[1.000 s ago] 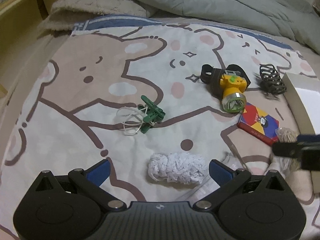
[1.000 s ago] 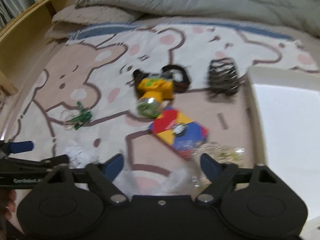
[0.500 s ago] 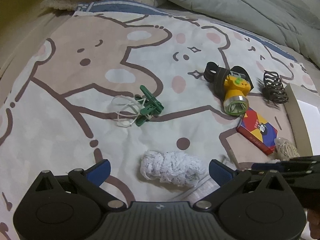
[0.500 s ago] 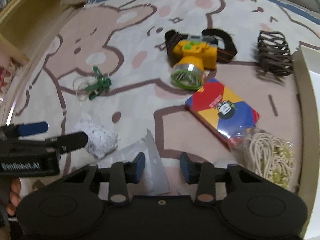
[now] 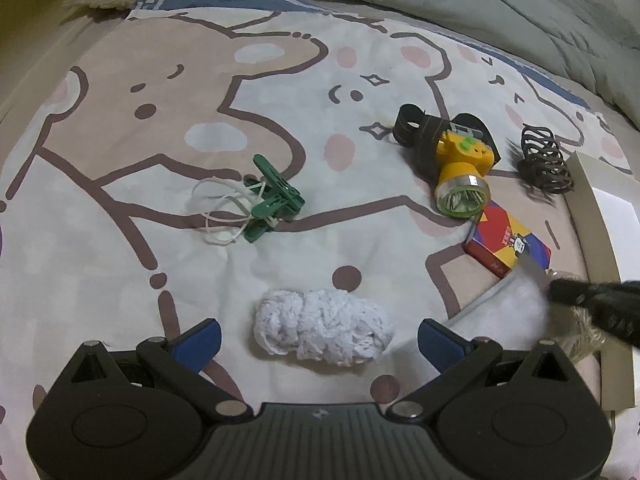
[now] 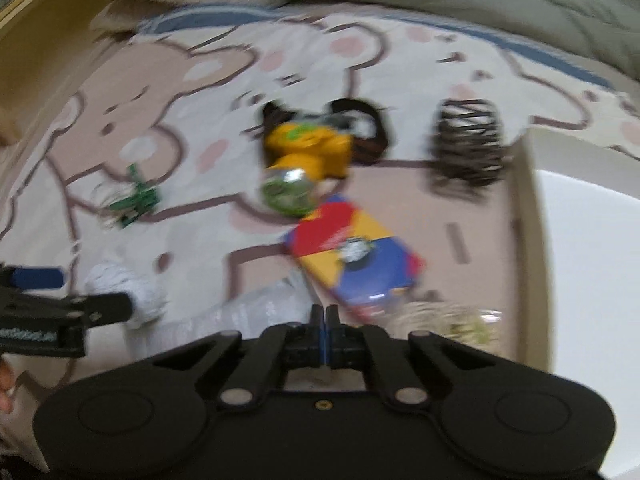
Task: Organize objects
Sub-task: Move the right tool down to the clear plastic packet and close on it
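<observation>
My left gripper (image 5: 318,336) is open and hangs low over the bed sheet, with a white yarn bundle (image 5: 322,326) lying between its blue pads, untouched. My right gripper (image 6: 325,316) is shut on the edge of a clear plastic bag (image 6: 260,304) holding something white. The left wrist view shows that gripper (image 5: 560,296) at the right with the bag (image 5: 508,300) raised at its tip. Beyond lie a yellow headlamp (image 5: 462,168), a red, yellow and blue card box (image 5: 506,244), a dark hair claw (image 5: 544,160) and green clips with white ties (image 5: 276,200).
A white open box (image 6: 592,260) stands at the right, its rim (image 5: 596,216) beside the card box. A clear packet of beige bands (image 6: 444,320) lies by my right gripper. A grey duvet (image 5: 480,0) is bunched at the back, and a wooden bed frame (image 6: 40,40) runs along the left.
My right gripper's jaws have gone from wide open to shut on the plastic bag. Both grippers have come down closer to the sheet.
</observation>
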Demonstrator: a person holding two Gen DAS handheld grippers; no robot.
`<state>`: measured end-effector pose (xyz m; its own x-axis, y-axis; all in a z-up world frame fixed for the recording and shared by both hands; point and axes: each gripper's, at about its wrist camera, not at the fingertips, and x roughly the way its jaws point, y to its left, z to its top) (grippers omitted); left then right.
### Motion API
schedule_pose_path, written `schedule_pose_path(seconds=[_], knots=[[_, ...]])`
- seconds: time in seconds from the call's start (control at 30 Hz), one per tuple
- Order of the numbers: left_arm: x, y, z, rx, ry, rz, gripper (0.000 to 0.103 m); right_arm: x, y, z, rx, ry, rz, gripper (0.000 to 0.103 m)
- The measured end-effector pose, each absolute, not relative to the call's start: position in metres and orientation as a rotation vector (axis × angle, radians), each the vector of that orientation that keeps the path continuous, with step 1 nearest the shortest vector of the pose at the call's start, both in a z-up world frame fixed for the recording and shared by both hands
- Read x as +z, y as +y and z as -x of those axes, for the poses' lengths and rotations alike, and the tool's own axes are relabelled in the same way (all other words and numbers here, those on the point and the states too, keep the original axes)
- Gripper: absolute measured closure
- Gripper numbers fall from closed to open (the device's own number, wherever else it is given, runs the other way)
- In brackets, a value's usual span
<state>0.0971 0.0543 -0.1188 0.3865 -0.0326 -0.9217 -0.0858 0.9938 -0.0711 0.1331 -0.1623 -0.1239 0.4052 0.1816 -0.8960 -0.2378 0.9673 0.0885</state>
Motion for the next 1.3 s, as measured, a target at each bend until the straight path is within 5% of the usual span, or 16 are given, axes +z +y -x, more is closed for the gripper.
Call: schedule_pose_path(seconds=[0.27,0.43,0.83,1.3], knots=[[-0.125,0.054,-0.1,0.043,1.19,0.124,0.0,-0.12,-0.196,-0.135,0.208,1.086,0.0,0.099],[-0.128,0.055,-0.102,0.051,1.208,0.142,0.0,-0.112,-0.177,-0.119,0.312,0.995,0.158,0.071],[-0.135,0.061,-0.104,0.044,1.238,0.157,0.013,-0.117,-0.13,-0.078,0.643,0.82,0.617,0.037],[-0.132,0.068,-0.1,-0.008,1.243,0.184,0.025,-0.145,-0.096,-0.088,0.609,0.854,0.754,0.039]])
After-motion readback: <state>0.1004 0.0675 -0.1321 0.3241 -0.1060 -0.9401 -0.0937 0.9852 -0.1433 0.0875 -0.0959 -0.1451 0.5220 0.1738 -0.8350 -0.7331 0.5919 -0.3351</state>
